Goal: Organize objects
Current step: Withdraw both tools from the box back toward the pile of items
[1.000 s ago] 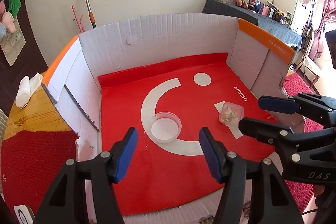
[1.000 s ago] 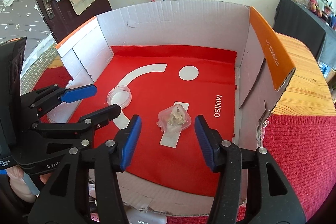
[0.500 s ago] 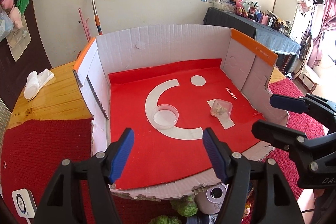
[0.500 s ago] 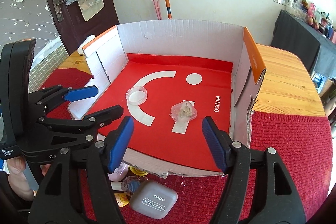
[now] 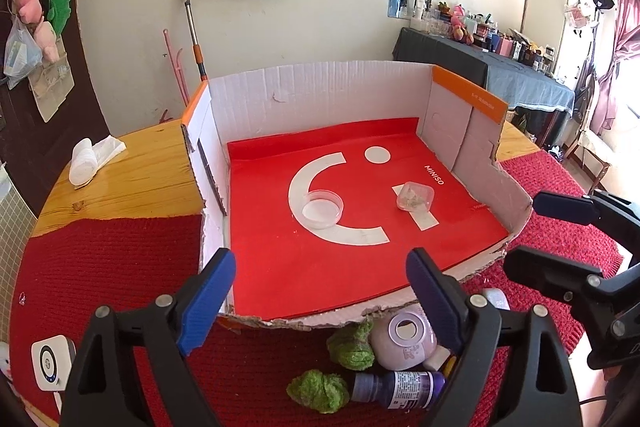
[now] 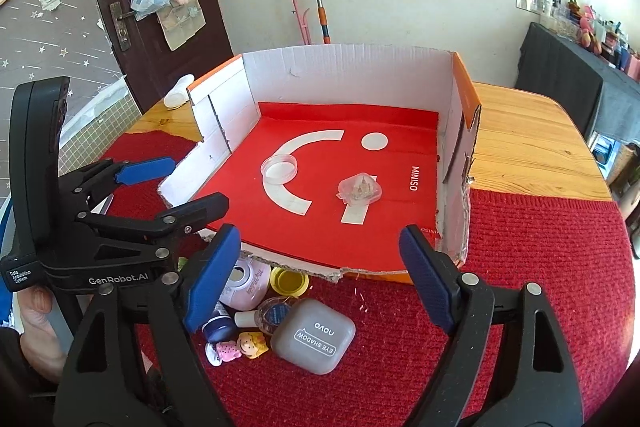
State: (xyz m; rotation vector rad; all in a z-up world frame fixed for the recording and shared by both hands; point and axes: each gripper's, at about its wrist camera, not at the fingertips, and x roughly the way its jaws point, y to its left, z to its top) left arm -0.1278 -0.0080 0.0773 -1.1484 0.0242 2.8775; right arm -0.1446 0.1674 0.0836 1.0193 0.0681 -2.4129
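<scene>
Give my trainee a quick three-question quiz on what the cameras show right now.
1. True or false: the left gripper is holding something.
2. How many items lie inside the cardboard box?
3. Which sits nearer the MINISO lettering: A) round clear dish or B) clear lidded container?

Key: 1. False; its fingers stand apart around nothing. 2. Two. 3. B.

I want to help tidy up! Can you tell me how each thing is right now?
Left gripper: open, empty.
Right gripper: open, empty.
Cardboard box: open-topped, front wall torn low.
Round clear dish: in box, empty.
Small clear container: in box, something inside.
Eye shadow case: shut, outside box.
</scene>
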